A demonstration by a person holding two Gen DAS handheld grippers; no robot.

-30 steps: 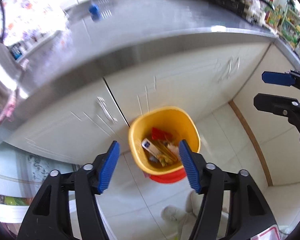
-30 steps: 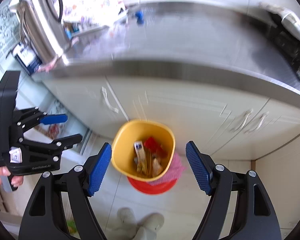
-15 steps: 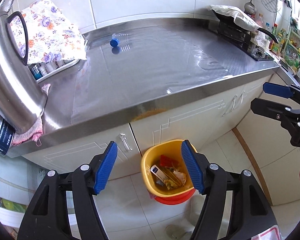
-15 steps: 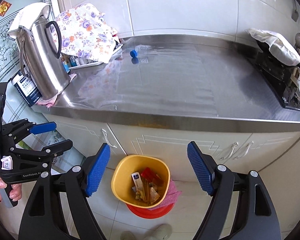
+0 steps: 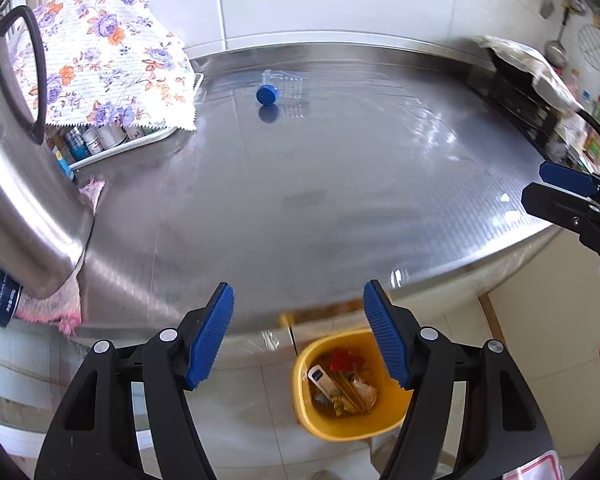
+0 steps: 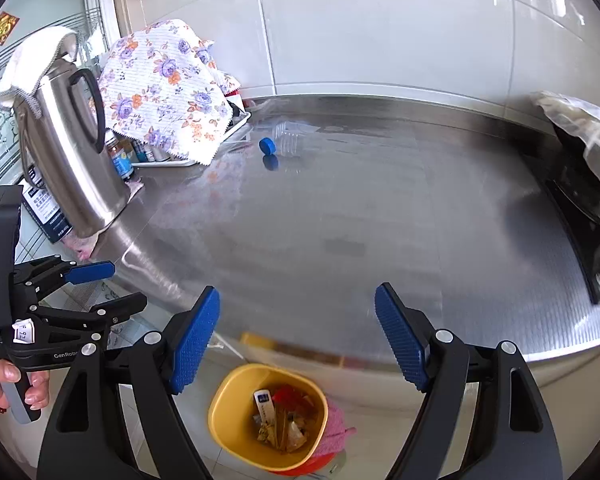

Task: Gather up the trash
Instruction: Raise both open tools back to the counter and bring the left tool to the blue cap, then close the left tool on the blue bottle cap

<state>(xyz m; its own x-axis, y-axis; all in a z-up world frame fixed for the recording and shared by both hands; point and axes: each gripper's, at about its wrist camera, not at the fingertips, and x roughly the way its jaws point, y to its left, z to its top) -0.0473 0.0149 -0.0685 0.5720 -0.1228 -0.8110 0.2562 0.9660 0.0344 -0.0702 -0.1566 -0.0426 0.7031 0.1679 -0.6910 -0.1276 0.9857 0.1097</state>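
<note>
Left tongs [image 5: 298, 334] agape and empty, right tongs [image 6: 296, 338] likewise

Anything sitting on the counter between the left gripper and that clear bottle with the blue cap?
No. From the left gripper to the clear bottle, the steel counter is bare, only reflections. Both wrist views show this.

Both wrist views look steeply down from just off the counter's [image 5: 300, 208] front edge, side by side, sharing the counter [image 6: 340, 220] and the bin [image 6: 268, 416] below.
</note>
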